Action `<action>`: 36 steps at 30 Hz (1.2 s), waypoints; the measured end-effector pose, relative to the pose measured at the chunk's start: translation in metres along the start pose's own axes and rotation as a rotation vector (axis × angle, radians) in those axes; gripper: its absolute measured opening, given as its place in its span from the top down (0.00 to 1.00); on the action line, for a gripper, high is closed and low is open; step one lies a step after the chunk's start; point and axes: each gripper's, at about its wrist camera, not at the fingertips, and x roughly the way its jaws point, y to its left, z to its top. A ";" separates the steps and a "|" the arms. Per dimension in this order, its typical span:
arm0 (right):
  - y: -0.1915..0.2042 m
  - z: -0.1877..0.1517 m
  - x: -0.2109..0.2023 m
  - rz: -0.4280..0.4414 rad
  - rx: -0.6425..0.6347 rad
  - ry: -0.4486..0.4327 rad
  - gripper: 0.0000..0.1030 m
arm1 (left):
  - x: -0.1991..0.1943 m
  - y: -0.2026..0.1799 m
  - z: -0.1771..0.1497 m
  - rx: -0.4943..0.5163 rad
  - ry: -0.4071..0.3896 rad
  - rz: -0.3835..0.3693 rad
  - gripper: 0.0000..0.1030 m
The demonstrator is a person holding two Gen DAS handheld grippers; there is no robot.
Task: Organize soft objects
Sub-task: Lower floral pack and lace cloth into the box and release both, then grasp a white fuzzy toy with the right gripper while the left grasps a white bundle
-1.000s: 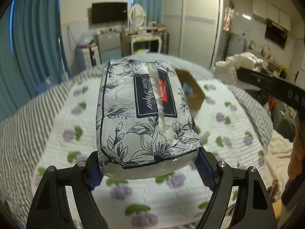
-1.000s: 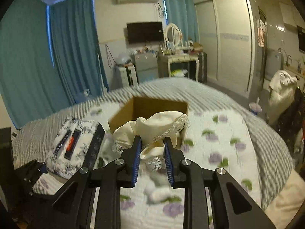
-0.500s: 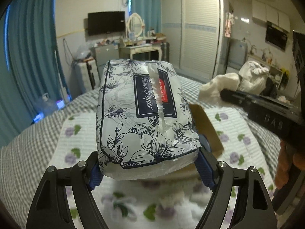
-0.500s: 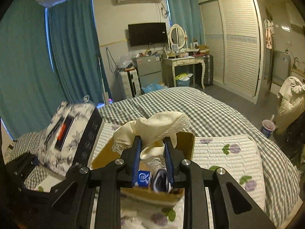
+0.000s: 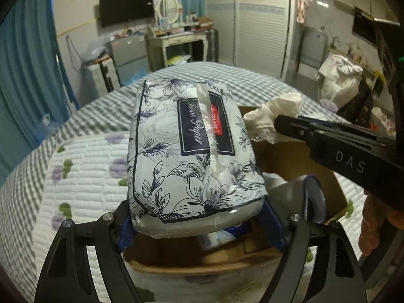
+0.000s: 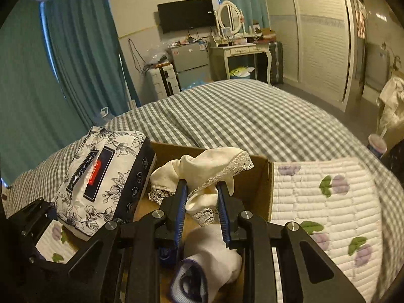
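Observation:
My left gripper (image 5: 199,224) is shut on a soft tissue pack (image 5: 192,149) with a navy flower print and holds it over the near left part of an open cardboard box (image 5: 325,181). The pack also shows in the right wrist view (image 6: 101,179). My right gripper (image 6: 202,199) is shut on a cream lace-edged cloth (image 6: 207,169) and holds it above the box (image 6: 262,184); that cloth shows in the left wrist view (image 5: 275,116) too. A white sock with a purple cuff (image 6: 209,257) lies inside the box.
The box sits on a white quilt with purple flowers (image 6: 325,202) over a grey checked bedspread (image 6: 252,118). Teal curtains (image 6: 75,58), a small fridge (image 6: 192,63) and a dressing table (image 6: 240,50) stand beyond the bed.
Both grippers have moved forward and down over the box with their loads. The box now lies directly under the tissue pack and the cloth, and its contents show.

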 end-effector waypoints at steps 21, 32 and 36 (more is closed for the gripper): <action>0.036 0.031 -0.210 -0.111 -0.068 -0.174 0.23 | -0.210 -0.001 0.011 -0.048 -0.297 0.132 0.00; 0.075 -0.045 -0.291 -0.136 -0.108 -0.160 0.06 | -0.255 0.009 -0.059 -0.093 -0.278 0.124 0.00; 0.073 -0.092 -0.259 -0.117 -0.071 -0.093 0.06 | -0.217 0.015 -0.097 -0.127 -0.178 0.101 0.00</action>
